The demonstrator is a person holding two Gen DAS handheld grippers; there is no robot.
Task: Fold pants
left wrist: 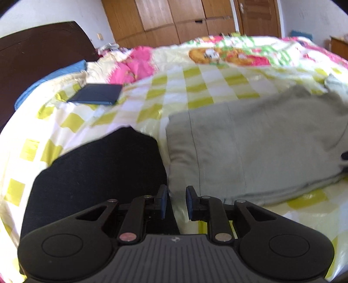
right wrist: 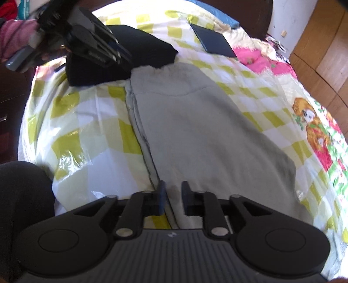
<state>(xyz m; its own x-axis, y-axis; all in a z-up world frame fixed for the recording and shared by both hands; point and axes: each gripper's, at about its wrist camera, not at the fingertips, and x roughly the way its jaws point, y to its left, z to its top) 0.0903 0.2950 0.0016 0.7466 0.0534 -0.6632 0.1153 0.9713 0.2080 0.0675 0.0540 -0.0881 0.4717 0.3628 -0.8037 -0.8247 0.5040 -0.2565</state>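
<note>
Bedspread in yellow-green checks covers the bed, with grey pants lying folded lengthwise across its middle. Black folded garment sits touching the pants' waistband end; a dark notebook lies beyond. Left gripper and right gripper hover with jaws narrowly parted, pads gripping nothing.

both cams ride right behind their tongs, tilted down at the bed from close up. left wrist view sits low at the bed's edge, facing across it toward the wardrobe along the top of the frame. right wrist view looks along the grey pants, with the left tongs at upper left. both catch the pants, the black garment and a dark notebook.
</note>
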